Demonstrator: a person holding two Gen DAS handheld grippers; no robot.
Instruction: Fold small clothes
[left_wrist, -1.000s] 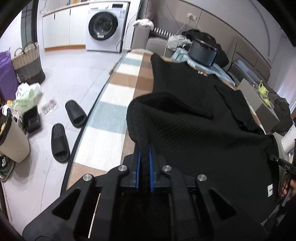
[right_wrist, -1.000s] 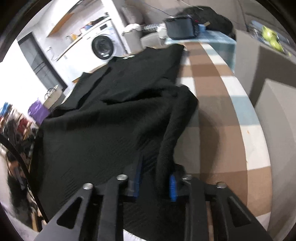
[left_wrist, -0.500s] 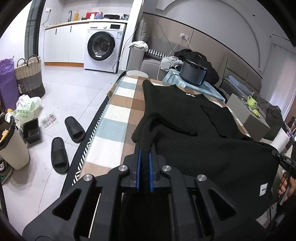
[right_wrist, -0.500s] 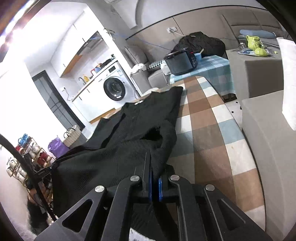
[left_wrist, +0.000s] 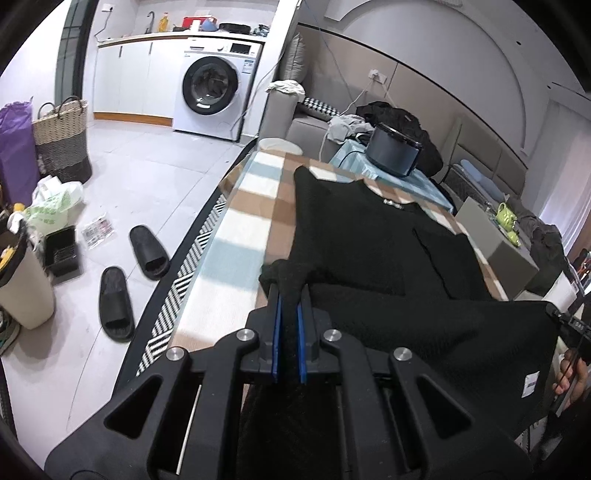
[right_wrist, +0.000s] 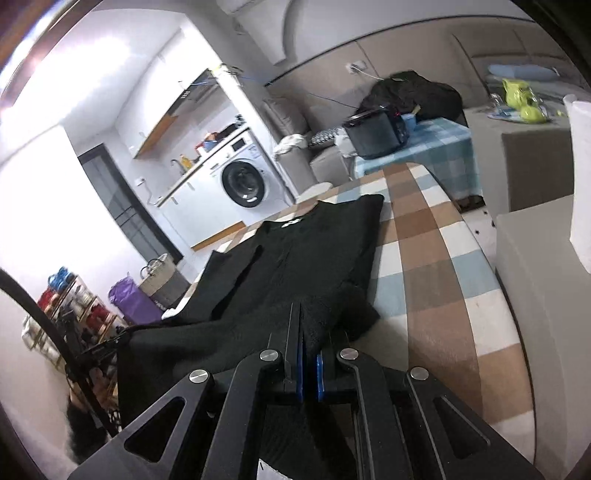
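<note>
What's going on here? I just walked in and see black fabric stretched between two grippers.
A person is folding a black knit top on a table with a checked tablecloth. The left gripper and the right gripper are each shut on a near corner of the top, holding that edge raised and stretched between them. The far part, with the neckline, lies flat on the cloth. No fold is laid down yet.

Location: a lived-in home, an open room joining laundry corner and lounge. Indicators: white front-loading washing machine (left_wrist: 216, 96) beneath a white countertop with cabinets (left_wrist: 129, 70); grey upholstered sofa (left_wrist: 314, 125); pair of black rubber slippers (left_wrist: 129, 273) on the pale tiled floor (left_wrist: 147, 177); woven two-tone laundry basket (left_wrist: 62, 142); bench covered by a brown, blue and white checked cloth (left_wrist: 251, 221).
</note>
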